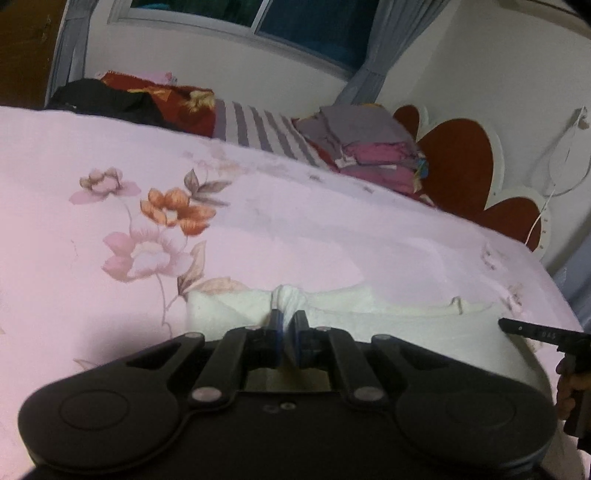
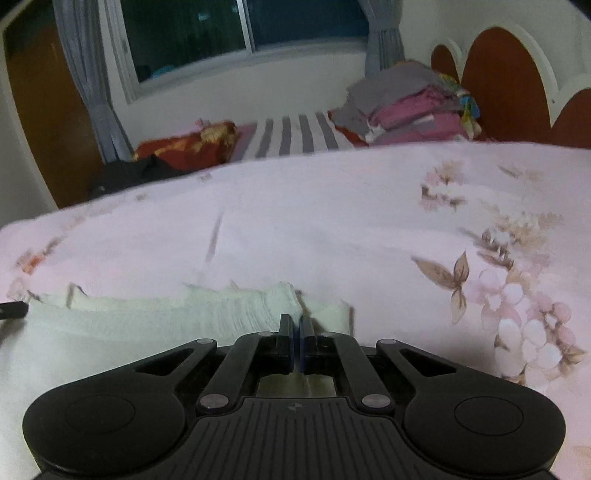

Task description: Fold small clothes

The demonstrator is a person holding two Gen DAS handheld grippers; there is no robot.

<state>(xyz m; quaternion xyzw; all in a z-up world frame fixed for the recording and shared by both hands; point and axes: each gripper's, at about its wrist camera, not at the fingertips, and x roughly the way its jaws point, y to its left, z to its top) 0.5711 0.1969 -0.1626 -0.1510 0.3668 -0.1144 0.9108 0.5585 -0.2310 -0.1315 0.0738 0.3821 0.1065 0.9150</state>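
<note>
**Clerk:** White garment [image 1: 369,332], one item, lying flat on the pink floral bedsheet [image 1: 110,166], near the front edge of the bed. Far hem runs crosswise in both wrist views, with small bunched folds where it is pinched.

**Checker:** Grippers?

**Clerk:** Left gripper [image 1: 288,325]: jaws closed on a puckered bit of the garment's far edge; cloth rises in a little knot just past the blue pads. Right gripper [image 2: 296,328]: jaws pressed together on the same hem farther along, ribbed cloth gathered up against the fingertips. (In the left view the right gripper's black tip shows at the picture's right edge, with part of a hand [image 1: 567,387] below it.)

**Checker:** Are the two grips touching?

**Clerk:** No, well apart along the hem, with slack white cloth between them.

**Checker:** Other stock on the bed?

**Clerk:** Stack of folded clothes [image 2: 410,107], grey on top, magenta under it, at the far side beside the headboard [image 2: 506,81] (red panels, white scalloped frame). Striped cloth [image 2: 295,136], grey and white, next to the stack. Red patterned fabric [image 2: 188,147] beyond that, then a dark garment [image 1: 103,98] at the far corner.

**Checker:** Room fixtures?

**Clerk:** Window [image 2: 229,33], dark glass, grey curtains [image 2: 85,74] either side; wooden door [image 2: 40,122] by the left curtain.
</note>
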